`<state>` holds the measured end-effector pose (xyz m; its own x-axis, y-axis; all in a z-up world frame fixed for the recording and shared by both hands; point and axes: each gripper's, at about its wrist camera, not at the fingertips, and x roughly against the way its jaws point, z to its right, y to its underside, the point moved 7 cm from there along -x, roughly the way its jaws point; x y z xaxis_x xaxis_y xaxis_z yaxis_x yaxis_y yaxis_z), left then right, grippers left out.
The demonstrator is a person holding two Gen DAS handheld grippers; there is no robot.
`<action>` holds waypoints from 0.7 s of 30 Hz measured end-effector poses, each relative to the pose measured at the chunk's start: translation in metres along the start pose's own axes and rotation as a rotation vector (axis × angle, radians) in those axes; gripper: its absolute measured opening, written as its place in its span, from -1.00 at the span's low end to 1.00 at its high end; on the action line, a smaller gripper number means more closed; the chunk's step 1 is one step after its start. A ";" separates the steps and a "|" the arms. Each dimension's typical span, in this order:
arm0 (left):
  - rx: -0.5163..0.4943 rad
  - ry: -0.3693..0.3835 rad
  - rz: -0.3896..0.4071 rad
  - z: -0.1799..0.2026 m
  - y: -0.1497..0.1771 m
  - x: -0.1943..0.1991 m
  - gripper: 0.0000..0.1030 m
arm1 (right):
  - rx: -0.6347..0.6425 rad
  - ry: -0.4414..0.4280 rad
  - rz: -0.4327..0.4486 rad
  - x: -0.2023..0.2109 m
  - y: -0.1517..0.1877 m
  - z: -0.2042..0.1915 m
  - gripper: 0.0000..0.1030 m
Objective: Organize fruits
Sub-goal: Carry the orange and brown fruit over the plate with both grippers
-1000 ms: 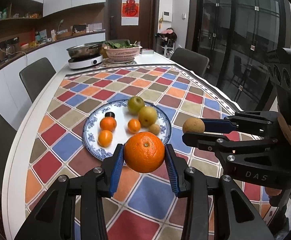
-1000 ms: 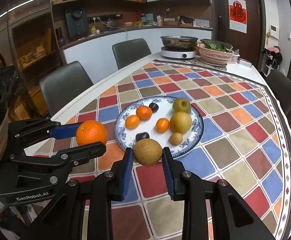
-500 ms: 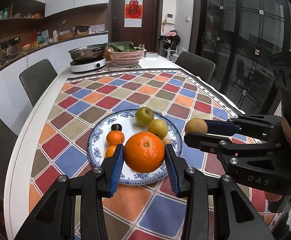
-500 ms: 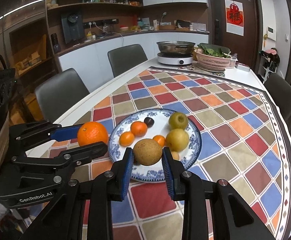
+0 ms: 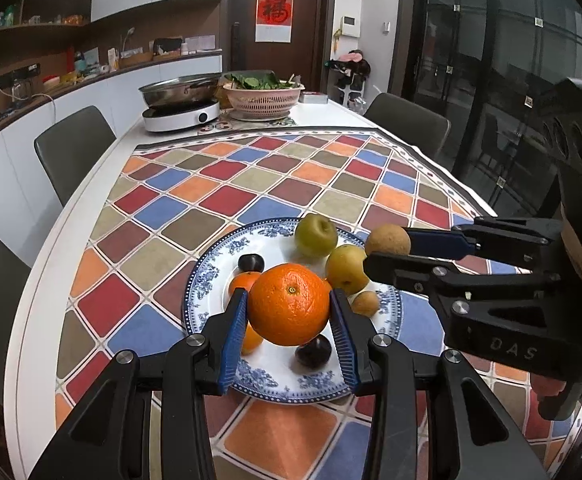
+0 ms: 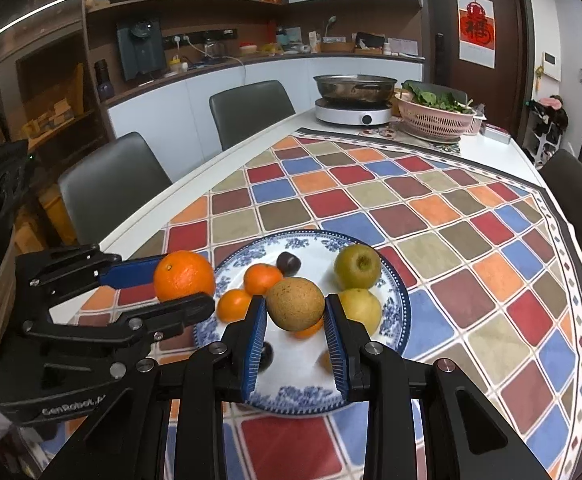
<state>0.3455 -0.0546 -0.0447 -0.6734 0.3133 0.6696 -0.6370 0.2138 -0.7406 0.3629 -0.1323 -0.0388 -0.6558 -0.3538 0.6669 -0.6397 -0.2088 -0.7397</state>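
My left gripper (image 5: 289,308) is shut on a large orange (image 5: 289,304) and holds it above the near part of the blue-and-white plate (image 5: 211,276). My right gripper (image 6: 295,312) is shut on a brown round pear (image 6: 295,303), above the plate (image 6: 399,300). On the plate lie a green apple (image 5: 315,235), a yellow pear (image 5: 346,268), small tangerines (image 6: 262,278), dark plums (image 5: 313,354) and a small brown fruit (image 5: 365,303). Each gripper shows in the other's view, side by side: the right gripper (image 5: 385,250) with its pear, the left gripper (image 6: 183,280) with its orange.
The plate sits on a checkered tablecloth (image 5: 251,184). At the far end stand an induction cooker with a steel pan (image 5: 179,98) and a pink basket of greens (image 5: 265,94). Grey chairs (image 5: 73,148) line the table's sides. The white table edge (image 5: 47,264) runs along the left.
Both grippers have moved forward with their fruit, from the near tablecloth to above the plate. The plate now looks closer and lies under the held fruits.
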 end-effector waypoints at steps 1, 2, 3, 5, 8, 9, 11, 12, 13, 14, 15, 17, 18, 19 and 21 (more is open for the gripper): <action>0.000 0.000 -0.003 -0.001 0.000 -0.003 -0.22 | -0.002 0.000 -0.004 -0.003 -0.001 0.001 -0.41; 0.001 0.001 -0.009 -0.002 0.001 -0.007 -0.22 | -0.003 0.000 -0.009 -0.007 -0.002 0.003 -0.41; 0.001 0.003 -0.015 -0.002 0.001 -0.010 -0.21 | -0.001 0.001 -0.013 -0.012 -0.003 0.004 -0.41; 0.002 0.004 -0.026 -0.004 0.001 -0.015 -0.22 | 0.003 0.004 -0.017 -0.018 -0.005 0.006 -0.41; 0.000 0.011 -0.039 -0.005 0.002 -0.024 -0.22 | -0.001 0.002 -0.026 -0.028 -0.007 0.009 -0.41; -0.001 0.014 -0.046 -0.005 0.002 -0.027 -0.22 | -0.003 0.001 -0.030 -0.031 -0.007 0.009 -0.41; -0.001 0.015 -0.054 -0.005 0.003 -0.031 -0.21 | -0.004 -0.002 -0.040 -0.037 -0.007 0.011 -0.41; -0.002 0.019 -0.062 -0.005 0.003 -0.035 -0.21 | -0.005 -0.001 -0.045 -0.040 -0.007 0.012 -0.41; -0.002 0.022 -0.066 -0.005 0.003 -0.036 -0.21 | -0.008 0.000 -0.049 -0.043 -0.007 0.013 -0.41; -0.003 0.028 -0.074 -0.005 0.004 -0.039 -0.21 | -0.012 0.000 -0.053 -0.046 -0.006 0.014 -0.41; -0.004 0.034 -0.083 -0.004 0.004 -0.041 -0.21 | -0.016 -0.001 -0.056 -0.047 -0.006 0.014 -0.41; -0.004 0.038 -0.094 -0.004 0.005 -0.044 -0.21 | -0.024 -0.012 -0.067 -0.053 -0.005 0.016 -0.41; -0.001 0.040 -0.097 -0.004 0.005 -0.045 -0.21 | -0.027 -0.016 -0.072 -0.055 -0.005 0.016 -0.40; 0.001 0.040 -0.100 -0.004 0.006 -0.046 -0.21 | -0.030 -0.017 -0.074 -0.056 -0.005 0.016 -0.39; 0.006 0.039 -0.104 -0.004 0.007 -0.047 -0.21 | -0.045 -0.019 -0.074 -0.056 -0.004 0.019 -0.37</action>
<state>0.3738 -0.0640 -0.0814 -0.5883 0.3254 0.7403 -0.7053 0.2412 -0.6666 0.4100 -0.1285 -0.0748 -0.5983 -0.3560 0.7178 -0.7042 -0.1937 -0.6830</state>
